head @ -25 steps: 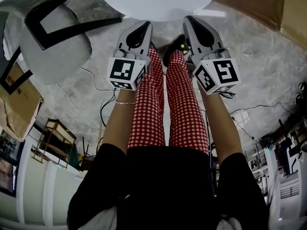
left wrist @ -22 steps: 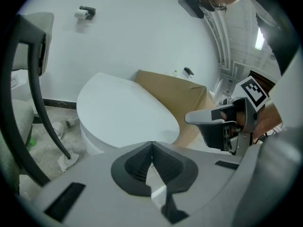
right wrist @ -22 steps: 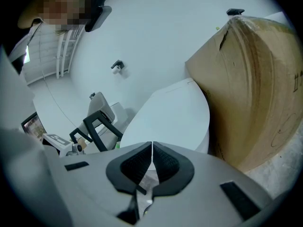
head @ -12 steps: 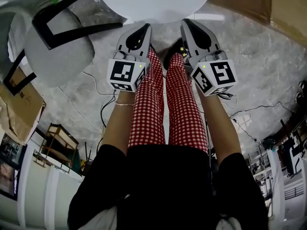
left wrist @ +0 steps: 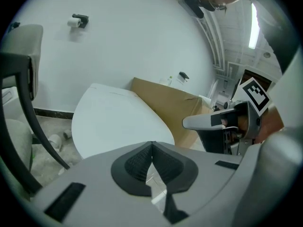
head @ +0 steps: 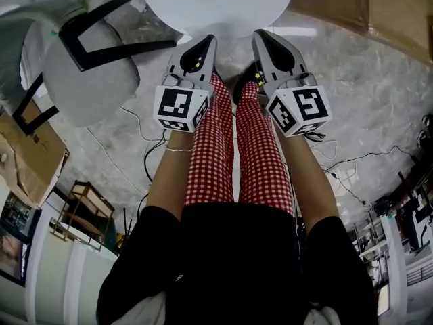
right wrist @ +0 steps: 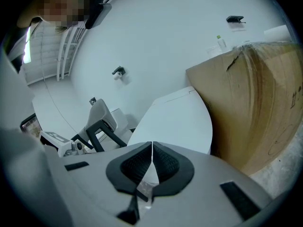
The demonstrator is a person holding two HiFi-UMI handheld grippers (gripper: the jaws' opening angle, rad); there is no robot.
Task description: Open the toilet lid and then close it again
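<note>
1. Toilet lid (head: 215, 2) is seen from above as a white oval, lying down/shut, at the top of the head view.
2. L gripper (head: 205, 40): tip is held at the lid's near edge, left of lid centre. Jaws are pressed together, nothing btw them (confirmed in left gripper view).
3. R gripper (head: 260, 35): tip is held at the lid's near edge, right of lid centre. Jaws are likewise together, nothing clamped.
4. Contact btw gripper tips and lid can't be told.
5. Legs in red-check trousers (head: 233, 154) are seen just off the lid's near edge, btw the two grippers.
6. Cardboard box (head: 379, 9) is seen close on the lid's right, grey chair (head: 81, 66) on its left.
7. Cables (head: 145, 147) are laid on the floor, on the person's side of the lid, to the left.
</note>
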